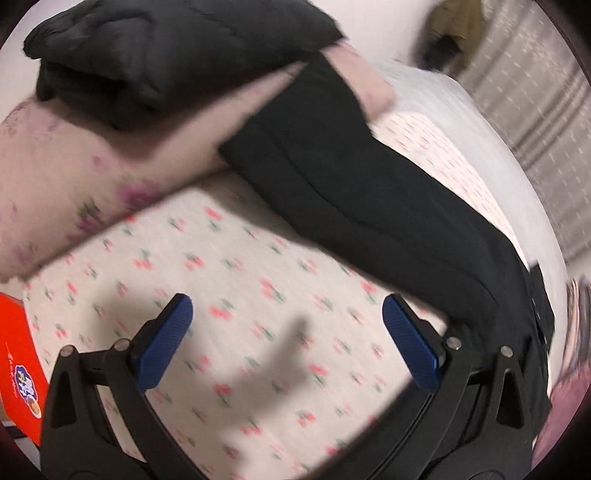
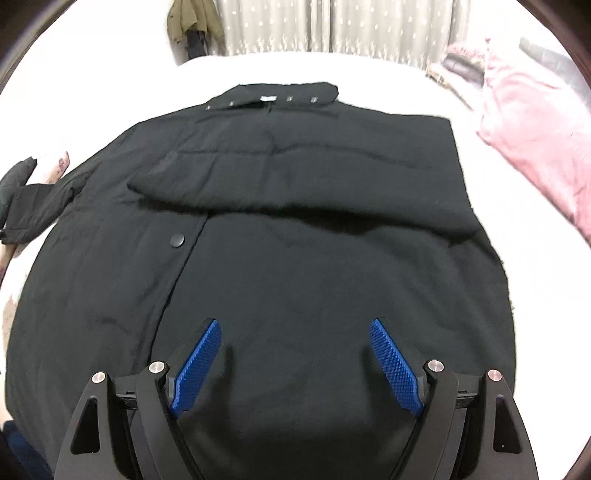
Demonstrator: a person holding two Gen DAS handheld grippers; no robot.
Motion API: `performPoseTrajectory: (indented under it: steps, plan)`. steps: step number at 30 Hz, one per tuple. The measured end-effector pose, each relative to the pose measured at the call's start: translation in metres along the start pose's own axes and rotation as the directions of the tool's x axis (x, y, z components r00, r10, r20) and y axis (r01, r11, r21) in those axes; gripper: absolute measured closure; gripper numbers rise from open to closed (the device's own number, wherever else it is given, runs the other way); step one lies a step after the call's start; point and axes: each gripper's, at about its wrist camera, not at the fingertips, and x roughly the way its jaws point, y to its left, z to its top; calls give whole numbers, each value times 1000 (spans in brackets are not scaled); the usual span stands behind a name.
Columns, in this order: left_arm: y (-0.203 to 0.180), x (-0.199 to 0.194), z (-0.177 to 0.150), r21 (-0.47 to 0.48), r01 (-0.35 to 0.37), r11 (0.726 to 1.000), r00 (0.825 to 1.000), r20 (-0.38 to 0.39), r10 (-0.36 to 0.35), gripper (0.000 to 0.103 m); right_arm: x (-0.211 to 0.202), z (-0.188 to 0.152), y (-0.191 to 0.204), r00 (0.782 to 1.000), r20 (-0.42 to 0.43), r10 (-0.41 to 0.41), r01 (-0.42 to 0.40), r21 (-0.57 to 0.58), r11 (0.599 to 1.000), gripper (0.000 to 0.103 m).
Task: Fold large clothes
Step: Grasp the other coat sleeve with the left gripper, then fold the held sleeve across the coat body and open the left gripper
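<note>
Black coat (image 2: 277,221) spread flat, apparently on bed (image 2: 110,74)

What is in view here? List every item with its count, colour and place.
black coat: one, black, spread flat on the bed, one sleeve folded across its chest
folded garment: one, black, on the floral pillow
pillow: one, pale with purple flowers, left of the coat
cherry-print sheet: one, cream with red cherries, under the left gripper
pink cloth: one, pink, right of the coat
orange box: one, orange, left edge of the left view
curtain: one, pale patterned, beyond the bed
olive garment: one, hanging by the curtain
left gripper: one, open over the sheet
right gripper: one, open over the coat
</note>
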Motion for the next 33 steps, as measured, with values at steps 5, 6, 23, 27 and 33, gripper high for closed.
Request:
performPoseTrajectory:
  steps: [5, 6, 23, 27, 33]
  plan:
    - [5, 31, 19, -38, 14, 999, 999, -29, -15, 1, -22, -5, 3, 999, 24, 36, -36, 16, 999, 19]
    - [4, 36, 22, -47, 27, 998, 999, -28, -29, 1, -24, -5, 10, 999, 40, 34, -34, 13, 999, 19]
    - [-17, 70, 65, -145, 182, 973, 980, 102, -168, 92, -3, -9, 29, 999, 31, 44, -43, -37, 998, 19]
    - [-36, 35, 67, -95, 251, 963, 956, 181, -231, 93, -6, -7, 20, 998, 41, 38, -37, -10, 999, 19]
    - [-68, -23, 67, -19, 343, 939, 910, 255, -327, 93, -16, -5, 3, 997, 58, 48, -51, 45, 998, 19]
